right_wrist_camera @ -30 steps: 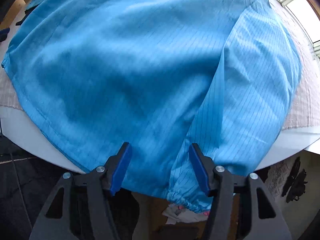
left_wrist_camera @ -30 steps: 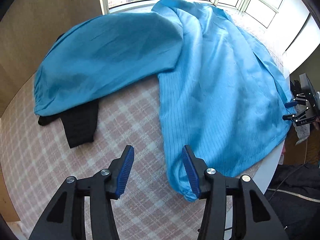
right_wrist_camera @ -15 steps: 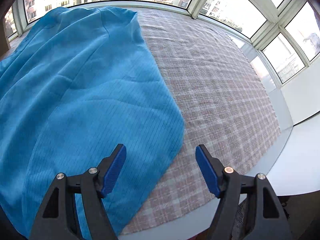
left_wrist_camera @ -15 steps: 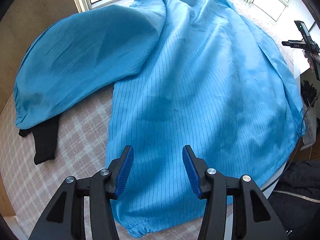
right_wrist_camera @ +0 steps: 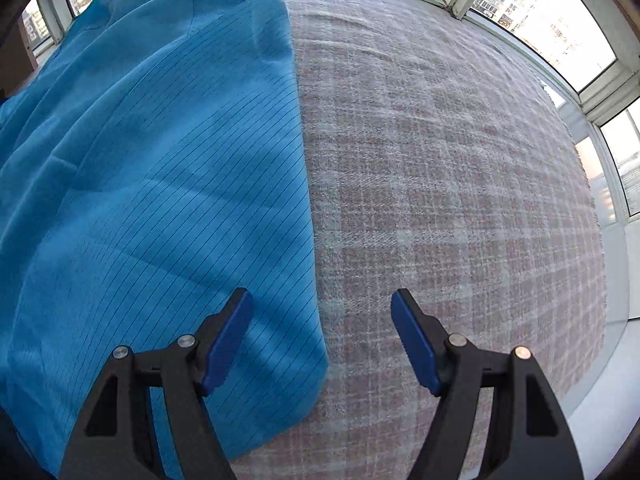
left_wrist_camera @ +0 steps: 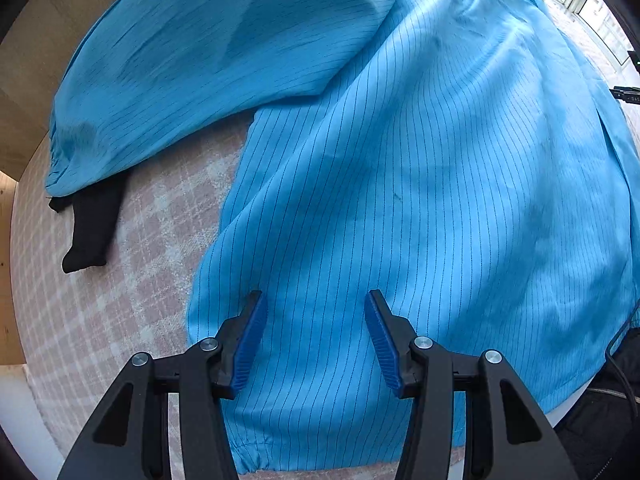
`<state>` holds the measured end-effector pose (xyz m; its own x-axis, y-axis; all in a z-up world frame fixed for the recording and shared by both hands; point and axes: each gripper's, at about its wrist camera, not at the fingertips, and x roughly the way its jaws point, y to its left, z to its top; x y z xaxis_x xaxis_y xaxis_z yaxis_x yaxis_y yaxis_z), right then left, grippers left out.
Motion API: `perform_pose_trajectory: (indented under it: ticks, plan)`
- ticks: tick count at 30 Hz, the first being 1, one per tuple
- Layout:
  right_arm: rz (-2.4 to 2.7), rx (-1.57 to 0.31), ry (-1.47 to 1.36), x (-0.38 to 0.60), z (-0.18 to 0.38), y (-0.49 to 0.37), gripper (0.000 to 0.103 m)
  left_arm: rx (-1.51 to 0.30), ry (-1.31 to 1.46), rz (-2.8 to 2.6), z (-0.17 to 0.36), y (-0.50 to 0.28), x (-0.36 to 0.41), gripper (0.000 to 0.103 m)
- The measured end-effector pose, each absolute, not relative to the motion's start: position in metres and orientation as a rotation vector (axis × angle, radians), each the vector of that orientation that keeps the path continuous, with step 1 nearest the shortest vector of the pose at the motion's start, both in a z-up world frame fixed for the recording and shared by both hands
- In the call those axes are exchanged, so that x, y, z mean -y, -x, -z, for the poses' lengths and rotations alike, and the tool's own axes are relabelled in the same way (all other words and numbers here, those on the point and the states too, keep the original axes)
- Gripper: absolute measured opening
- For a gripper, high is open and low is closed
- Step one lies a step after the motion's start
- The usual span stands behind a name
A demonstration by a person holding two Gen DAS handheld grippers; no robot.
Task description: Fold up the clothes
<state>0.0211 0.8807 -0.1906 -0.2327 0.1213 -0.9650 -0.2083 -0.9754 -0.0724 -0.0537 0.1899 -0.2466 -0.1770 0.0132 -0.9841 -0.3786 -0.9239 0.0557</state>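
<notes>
Both claws hung over the blue striped garment (left_wrist_camera: 420, 184) with nothing between their pads: the left gripper (left_wrist_camera: 314, 344) stood released above its lower body, and the right gripper (right_wrist_camera: 320, 344) straddled its straight side edge, jaws closing on air. Only the left wrist view showed the wide sleeve (left_wrist_camera: 208, 60) thrown out leftward, covering part of a black cloth (left_wrist_camera: 94, 228). Only the right wrist view showed the bare stretch of checked tablecloth (right_wrist_camera: 460, 168) reaching to the windows (right_wrist_camera: 540, 12). Spread flat, the garment ran lengthwise away from the grippers, hem nearest, thin dark pinstripes following its length.
</notes>
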Motion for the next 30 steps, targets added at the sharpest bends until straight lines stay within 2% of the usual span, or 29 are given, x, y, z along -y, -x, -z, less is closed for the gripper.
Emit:
perform_pose_trajectory:
  ticks: [1,2,6,13,15,17,19,24,30]
  plan:
    - [-2.342,-0.163,1.833,-0.878,0.192,-0.022,0.020,-0.405,1.831,-2.193,0.247,0.055,-0.188,0.049]
    - [-2.351,-0.175,1.854,-0.873,0.192,-0.023,0.003,-0.386,1.838,-2.196,0.247,0.055,-0.186,0.050]
    - [-2.352,-0.066,1.873,-0.859,0.180,-0.027,0.002,-0.351,1.850,-2.210,0.247,0.057,-0.179,0.054]
    - [-2.178,-0.067,1.744,-0.893,0.157,-0.062,0.002,-0.329,1.842,-2.219,0.246,0.058,-0.172,0.056]
    - [-2.185,-0.048,1.781,-0.876,0.159,-0.056,0.006,-0.315,1.840,-2.217,0.246,0.059,-0.169,0.056]
    - [-2.201,0.003,1.790,-0.854,0.155,-0.047,0.026,-0.307,1.842,-2.213,0.245,0.060,-0.167,0.056]
    - [-2.272,0.080,1.722,-0.826,0.137,-0.035,0.038,-0.314,1.845,-2.209,0.244,0.061,-0.166,0.055]
    - [-2.514,0.231,1.608,-0.761,0.087,0.024,0.039,-0.256,1.758,-2.248,0.216,0.064,-0.155,0.055]
    - [-2.757,0.458,1.662,-0.659,0.073,0.132,0.039,-0.306,1.768,-2.315,0.206,0.089,-0.115,0.055]
